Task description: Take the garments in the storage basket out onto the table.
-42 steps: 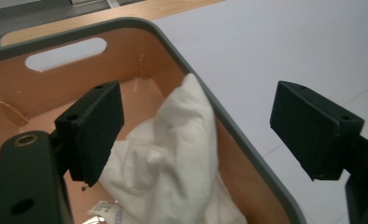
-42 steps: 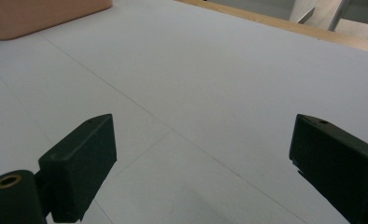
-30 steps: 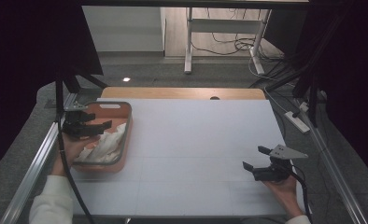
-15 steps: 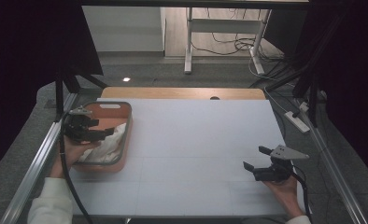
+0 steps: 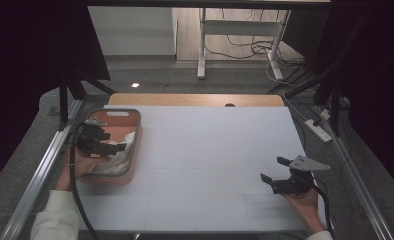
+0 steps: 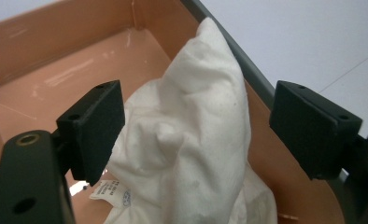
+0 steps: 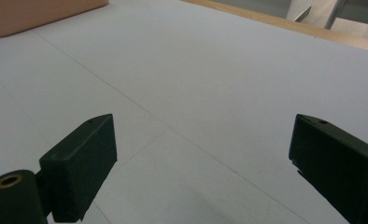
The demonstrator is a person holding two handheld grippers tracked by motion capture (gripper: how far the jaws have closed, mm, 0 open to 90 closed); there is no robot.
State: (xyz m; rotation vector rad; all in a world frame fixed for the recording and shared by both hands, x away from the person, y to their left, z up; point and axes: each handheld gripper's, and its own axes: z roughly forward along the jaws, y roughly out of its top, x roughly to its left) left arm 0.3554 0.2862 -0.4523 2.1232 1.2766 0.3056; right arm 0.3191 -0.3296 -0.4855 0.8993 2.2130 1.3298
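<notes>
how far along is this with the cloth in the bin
Early. Done: the left tongs are over the orange bin, jaws open either side of the white cloth. In hand: nothing gripped yet. Left: close, lift the cloth out; right tongs wait open above the table.

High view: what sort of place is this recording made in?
Probably a lab or workshop data-collection station, not a home. A white table sits between metal frame rails, black curtains hang at both sides, and loose cables and a power strip lie on the floor.
</notes>
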